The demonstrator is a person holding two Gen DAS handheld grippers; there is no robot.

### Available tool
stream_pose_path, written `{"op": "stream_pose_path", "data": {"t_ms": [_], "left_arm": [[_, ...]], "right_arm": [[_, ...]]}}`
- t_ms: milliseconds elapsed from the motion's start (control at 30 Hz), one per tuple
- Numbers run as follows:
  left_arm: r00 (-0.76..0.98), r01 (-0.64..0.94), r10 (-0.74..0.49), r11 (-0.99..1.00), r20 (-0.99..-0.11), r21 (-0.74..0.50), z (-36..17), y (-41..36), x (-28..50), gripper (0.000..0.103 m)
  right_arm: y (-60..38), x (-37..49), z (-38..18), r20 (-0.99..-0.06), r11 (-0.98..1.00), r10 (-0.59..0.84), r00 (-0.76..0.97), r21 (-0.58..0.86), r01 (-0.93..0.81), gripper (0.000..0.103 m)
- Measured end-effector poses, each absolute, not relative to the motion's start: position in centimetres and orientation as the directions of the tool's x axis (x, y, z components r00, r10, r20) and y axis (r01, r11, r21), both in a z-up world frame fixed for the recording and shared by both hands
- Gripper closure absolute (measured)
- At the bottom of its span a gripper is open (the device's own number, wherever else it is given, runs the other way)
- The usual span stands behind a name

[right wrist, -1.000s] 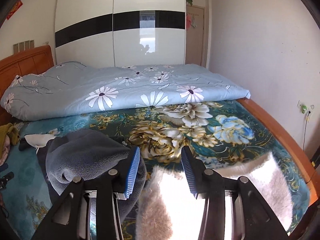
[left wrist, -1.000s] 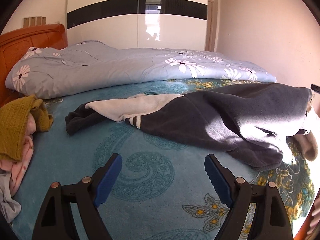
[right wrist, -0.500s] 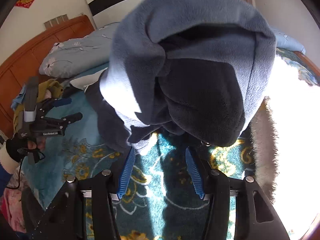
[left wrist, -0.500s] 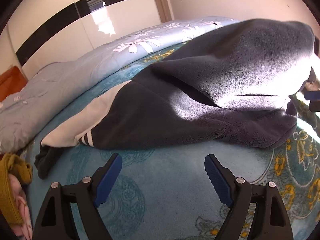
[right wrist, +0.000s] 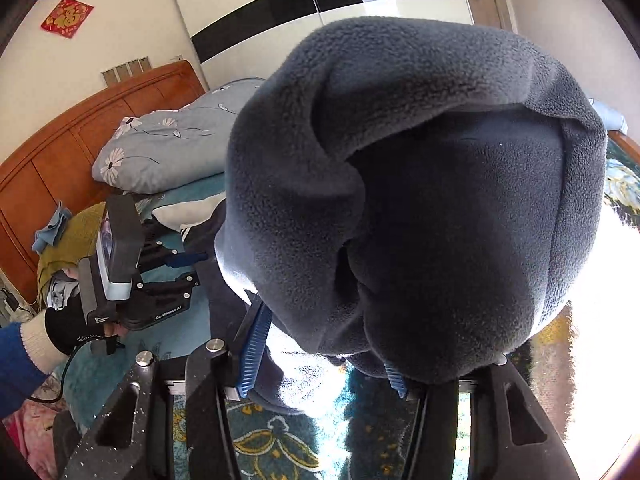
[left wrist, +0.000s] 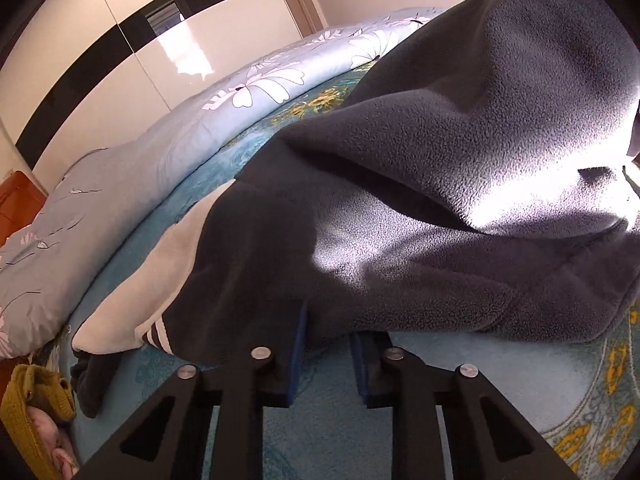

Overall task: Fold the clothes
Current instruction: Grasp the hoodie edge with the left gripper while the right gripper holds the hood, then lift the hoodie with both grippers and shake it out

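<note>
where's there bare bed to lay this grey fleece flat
Bare teal bedspread lies along the near edge, between the dark fleece garment and the grippers. Crowded: the folded floral duvet behind, and the mustard-and-pink clothes pile at the headboard end.

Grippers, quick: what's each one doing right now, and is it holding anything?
Left gripper: closing on the lower edge of the dark fleece garment, pads pinching fabric.
Right gripper: closing, partly open, fleece bunched between its fingers; firm grip cannot be told.
</note>
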State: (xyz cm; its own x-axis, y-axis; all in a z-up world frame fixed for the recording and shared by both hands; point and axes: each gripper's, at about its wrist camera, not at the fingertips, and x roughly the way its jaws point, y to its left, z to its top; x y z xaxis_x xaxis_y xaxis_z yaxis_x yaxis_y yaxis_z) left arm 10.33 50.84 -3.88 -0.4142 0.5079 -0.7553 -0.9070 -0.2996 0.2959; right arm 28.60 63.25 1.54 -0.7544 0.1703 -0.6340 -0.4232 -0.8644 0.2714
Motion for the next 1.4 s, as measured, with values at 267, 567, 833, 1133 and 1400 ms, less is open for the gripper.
{"op": "stream_pose_path", "data": {"t_ms": [267,567,833,1133,1400], "left_arm": [[-0.418,-0.890,0.591,-0.418,-0.690,0.180,0.3,48.6,10.0,0.097],[-0.491,-0.843,0.710,-0.533,-0.505,0.070,10.6,41.0,10.2,0.097],[-0.601,-0.773,0.728,-0.634,-0.331,0.010,17.4,28.8,10.0,0.098],[-0.659,-0.710,0.654,-0.704,-0.370,0.019,17.6,23.8,7.8,0.098],[-0.593,-0.642,0.594,-0.756,-0.543,-0.126,10.1,24.1,0.8,0.098]], "right_arm": [[62.5,28.0,2.4,-0.624,-0.856,0.142,-0.768,0.313,-0.412,0.080],[60.6,29.8,5.5,-0.548,-0.847,0.137,-0.825,0.367,-0.384,0.085],[57.4,30.6,7.8,-0.454,-0.858,0.049,-0.890,0.437,-0.270,0.086],[56.2,26.3,11.8,-0.385,-0.888,-0.033,-0.922,0.434,-0.150,0.087],[54.0,23.9,9.1,-0.480,-0.912,-0.115,-0.870,0.399,-0.099,0.086]]}}
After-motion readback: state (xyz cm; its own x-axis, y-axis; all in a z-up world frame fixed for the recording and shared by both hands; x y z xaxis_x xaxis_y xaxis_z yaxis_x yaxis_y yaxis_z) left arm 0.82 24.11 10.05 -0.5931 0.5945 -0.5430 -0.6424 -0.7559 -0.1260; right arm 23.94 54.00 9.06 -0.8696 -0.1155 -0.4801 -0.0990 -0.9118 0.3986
